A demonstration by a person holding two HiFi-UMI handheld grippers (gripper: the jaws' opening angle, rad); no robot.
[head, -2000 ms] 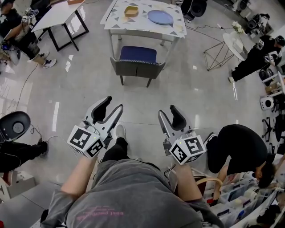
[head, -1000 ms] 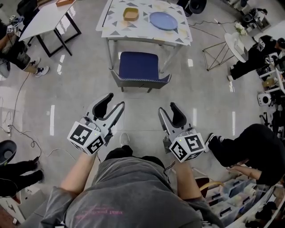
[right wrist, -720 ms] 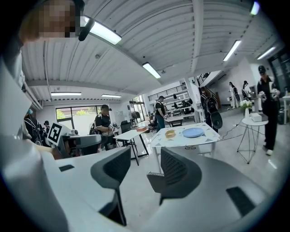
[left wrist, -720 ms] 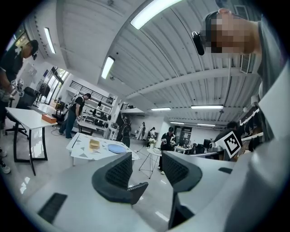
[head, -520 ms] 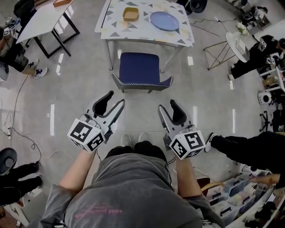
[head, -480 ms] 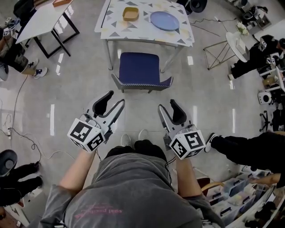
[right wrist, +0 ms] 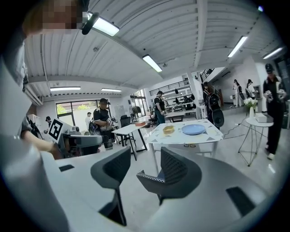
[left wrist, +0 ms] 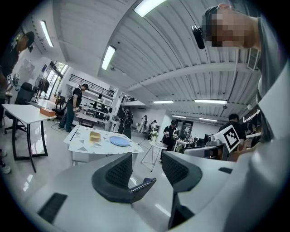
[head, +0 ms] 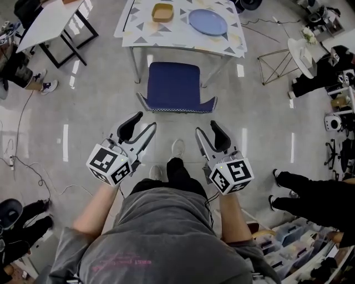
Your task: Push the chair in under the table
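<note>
The blue-seated, grey-backed chair stands before the white triangle-patterned table, backrest toward me. A yellow bowl and a blue plate sit on the table. My left gripper and right gripper hover short of the backrest, jaws released and empty.

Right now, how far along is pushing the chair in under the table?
Done: nothing yet. The chair stands out in front of the table, its seat uncovered. In hand: the left gripper and right gripper, both open and empty, are short of the backrest. Left: reach the backrest and push the chair under.
</note>
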